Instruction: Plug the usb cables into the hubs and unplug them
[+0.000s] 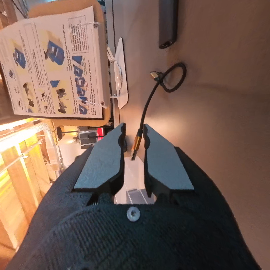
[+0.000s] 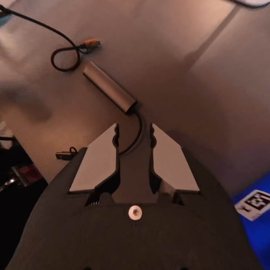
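Your left gripper (image 1: 134, 128) grasps the gold plug (image 1: 135, 147) of the cable (image 1: 147, 100) at frame centre, while your right gripper (image 2: 134, 128) hangs released just below the hub (image 2: 109, 87), mid-frame.

Quick count: two grippers, the left gripper (image 1: 134, 125) and the right gripper (image 2: 134, 125), one per wrist view, each with two fingers. I count one grey hub (image 2: 109, 87) with its own lead ending in one dark plug (image 2: 62, 156), plus one black usb cable (image 1: 147, 102) with two orange-gold plugs, one (image 1: 135, 146) between the left fingers and one (image 1: 154, 75) by the loop. Extras: one printed instruction sheet (image 1: 51, 65) on its stand, and one blue card (image 2: 254, 207) with one black-and-white marker.
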A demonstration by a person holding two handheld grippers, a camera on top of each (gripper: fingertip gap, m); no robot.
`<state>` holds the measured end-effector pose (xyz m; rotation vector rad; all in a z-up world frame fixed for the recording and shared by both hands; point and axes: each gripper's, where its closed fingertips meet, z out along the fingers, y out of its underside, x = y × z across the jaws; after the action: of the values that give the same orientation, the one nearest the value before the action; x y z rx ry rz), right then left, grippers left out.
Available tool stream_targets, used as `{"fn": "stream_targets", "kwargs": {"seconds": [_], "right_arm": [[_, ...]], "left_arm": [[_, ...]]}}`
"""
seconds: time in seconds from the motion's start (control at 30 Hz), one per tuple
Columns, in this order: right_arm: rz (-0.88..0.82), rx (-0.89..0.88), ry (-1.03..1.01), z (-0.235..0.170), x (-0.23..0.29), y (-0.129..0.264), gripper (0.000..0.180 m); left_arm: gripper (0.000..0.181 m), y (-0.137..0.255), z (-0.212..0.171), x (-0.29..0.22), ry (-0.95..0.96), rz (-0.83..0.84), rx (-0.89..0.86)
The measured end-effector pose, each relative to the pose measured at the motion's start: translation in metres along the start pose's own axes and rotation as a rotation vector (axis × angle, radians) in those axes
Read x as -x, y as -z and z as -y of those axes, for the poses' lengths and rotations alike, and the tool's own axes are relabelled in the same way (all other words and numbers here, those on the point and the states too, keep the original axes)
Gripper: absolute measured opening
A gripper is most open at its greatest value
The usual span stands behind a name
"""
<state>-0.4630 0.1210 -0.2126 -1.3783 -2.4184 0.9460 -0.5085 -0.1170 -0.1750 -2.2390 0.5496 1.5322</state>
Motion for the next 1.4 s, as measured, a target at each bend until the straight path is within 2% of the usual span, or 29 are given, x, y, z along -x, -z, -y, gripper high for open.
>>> {"fn": "stream_targets", "kwargs": {"seconds": [0.1, 0.13, 0.17, 0.23, 0.3, 0.4, 0.5, 0.6, 0.73, 0.97, 1.0, 1.03, 1.13, 1.2, 1.3, 1.33, 1.4], "right_arm": [[0.012, 0.077, -0.019, -0.014, -0.003, -0.018, 0.039], [-0.004, 0.105, -0.013, -0.019, -0.006, -0.023, 0.029], [-0.023, 0.117, 0.0, -0.021, -0.008, -0.025, 0.005], [-0.034, 0.13, 0.029, -0.02, -0.004, -0.021, 0.003], [-0.059, 0.068, 0.087, -0.005, 0.004, -0.01, 0.002], [-0.074, -0.08, 0.21, 0.026, 0.025, 0.015, 0.001], [-0.093, -0.237, 0.413, 0.052, 0.053, 0.038, 0.001], [-0.154, -0.316, 0.582, 0.062, 0.073, 0.05, 0.0], [-0.208, -0.377, 0.714, 0.068, 0.091, 0.057, 0.0], [-0.071, -0.525, 0.797, 0.072, 0.128, 0.079, 0.0], [-0.058, -0.541, 0.795, 0.072, 0.13, 0.084, 0.0], [-0.053, -0.548, 0.794, 0.072, 0.129, 0.088, 0.0], [-0.072, -0.51, 0.803, 0.065, 0.12, 0.092, 0.0], [-0.143, -0.436, 0.8, 0.06, 0.105, 0.088, 0.0], [-0.139, -0.391, 0.791, 0.055, 0.106, 0.085, 0.0], [-0.116, -0.402, 0.793, 0.056, 0.112, 0.086, 0.0], [-0.096, -0.436, 0.81, 0.06, 0.124, 0.089, 0.012]], "left_arm": [[0.036, 0.005, 0.006, -0.001, 0.11, -0.046, -0.037], [0.041, 0.008, 0.012, -0.001, 0.164, -0.072, -0.065], [0.047, 0.011, 0.017, -0.001, 0.229, -0.099, -0.098], [0.065, 0.019, 0.029, -0.003, 0.366, -0.185, -0.166], [0.073, 0.026, 0.034, 0.002, 0.454, -0.215, -0.209], [0.075, 0.032, 0.043, 0.016, 0.605, -0.217, -0.279], [0.067, 0.031, 0.063, 0.033, 0.836, -0.252, -0.391], [0.067, 0.027, 0.088, 0.029, 0.997, -0.38, -0.49], [0.068, 0.023, 0.114, 0.011, 0.969, -0.458, -0.522], [0.057, -0.001, 0.138, -0.019, 0.772, -0.389, -0.425], [0.045, -0.001, 0.139, -0.024, 0.758, -0.409, -0.424], [0.02, 0.0, 0.14, -0.024, 0.757, -0.422, -0.435], [0.015, 0.007, 0.134, -0.014, 0.79, -0.47, -0.459], [0.015, 0.008, 0.123, 0.001, 0.778, -0.387, -0.427], [0.014, 0.001, 0.099, 0.015, 0.57, -0.153, -0.226], [0.014, 0.003, 0.099, 0.017, 0.508, -0.119, -0.197], [0.014, 0.007, 0.106, 0.013, 0.437, -0.12, -0.199]]}}
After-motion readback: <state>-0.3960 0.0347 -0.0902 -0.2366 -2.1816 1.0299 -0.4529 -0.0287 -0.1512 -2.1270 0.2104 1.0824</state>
